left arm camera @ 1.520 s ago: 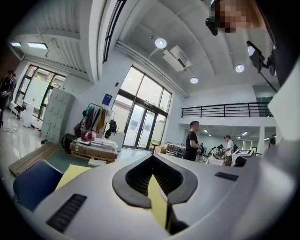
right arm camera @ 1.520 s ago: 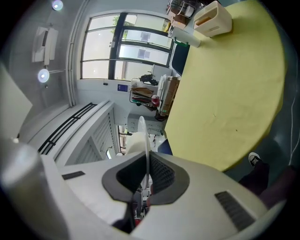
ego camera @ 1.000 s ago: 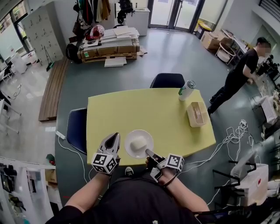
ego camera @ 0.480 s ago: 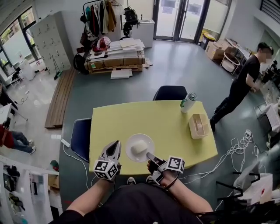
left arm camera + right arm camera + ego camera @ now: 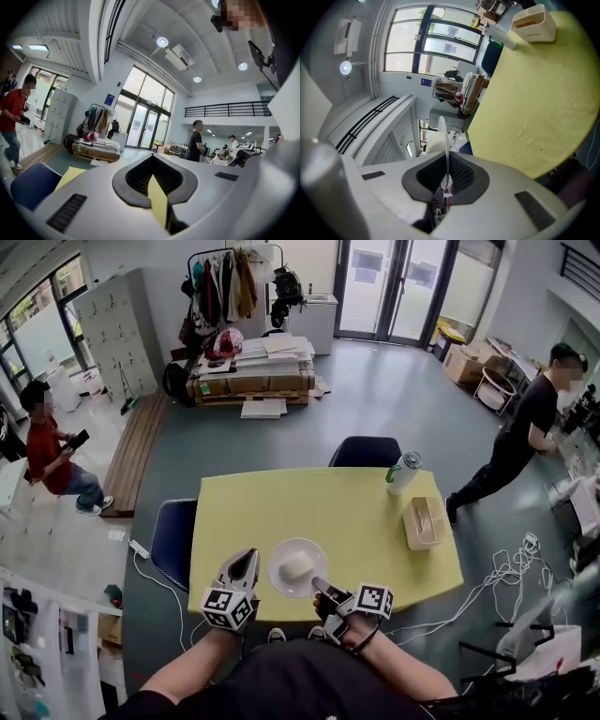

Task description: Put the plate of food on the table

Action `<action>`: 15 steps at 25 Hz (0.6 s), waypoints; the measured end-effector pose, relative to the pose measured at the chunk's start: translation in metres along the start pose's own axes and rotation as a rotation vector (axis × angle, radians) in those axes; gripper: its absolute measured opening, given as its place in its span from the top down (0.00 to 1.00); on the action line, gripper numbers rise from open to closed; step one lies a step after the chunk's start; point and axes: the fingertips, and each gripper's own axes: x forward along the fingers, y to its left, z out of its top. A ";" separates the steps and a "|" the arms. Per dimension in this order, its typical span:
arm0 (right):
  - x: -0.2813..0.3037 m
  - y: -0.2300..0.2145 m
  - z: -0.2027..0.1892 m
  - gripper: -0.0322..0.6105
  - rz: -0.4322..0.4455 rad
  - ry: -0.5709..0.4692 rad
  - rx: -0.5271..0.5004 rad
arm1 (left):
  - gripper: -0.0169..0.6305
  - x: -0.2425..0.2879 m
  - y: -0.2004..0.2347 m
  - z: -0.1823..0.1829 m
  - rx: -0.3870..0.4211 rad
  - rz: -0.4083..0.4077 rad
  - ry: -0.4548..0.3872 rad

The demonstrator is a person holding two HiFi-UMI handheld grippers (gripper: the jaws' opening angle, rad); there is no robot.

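Observation:
In the head view a white plate (image 5: 280,555) with a pale lump of food (image 5: 297,566) is over the near edge of the yellow table (image 5: 281,502); contact with the tabletop is unclear. My right gripper (image 5: 319,585) is shut on the plate's near right rim. In the right gripper view the plate (image 5: 442,136) stands edge-on between the jaws of the right gripper (image 5: 446,180), with the table (image 5: 534,103) beyond. My left gripper (image 5: 247,561) is just left of the plate, shut and empty. The left gripper view shows only the left gripper (image 5: 154,180) with a yellow sliver between its jaws.
A beige box (image 5: 423,509) and a can (image 5: 402,472) stand at the table's far right. Dark chairs sit at the far side (image 5: 366,451) and the left side (image 5: 173,540). A person in black (image 5: 525,432) stands right, one in red (image 5: 52,451) left. Cables (image 5: 511,568) lie on the floor.
The plate stays near the table's front edge in the right gripper. The left gripper has edged closer to the plate. A person in red has come into view at the left.

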 end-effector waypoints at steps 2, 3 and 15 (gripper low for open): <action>0.000 0.000 0.000 0.92 0.000 0.005 -0.006 | 0.96 -0.001 0.002 -0.001 -0.002 0.008 -0.003; 0.000 -0.001 0.000 0.92 -0.001 0.007 -0.009 | 0.96 -0.002 0.002 -0.002 -0.004 0.011 -0.002; -0.002 -0.014 -0.004 0.92 -0.029 0.001 0.007 | 0.96 -0.003 0.006 -0.010 -0.013 0.013 0.015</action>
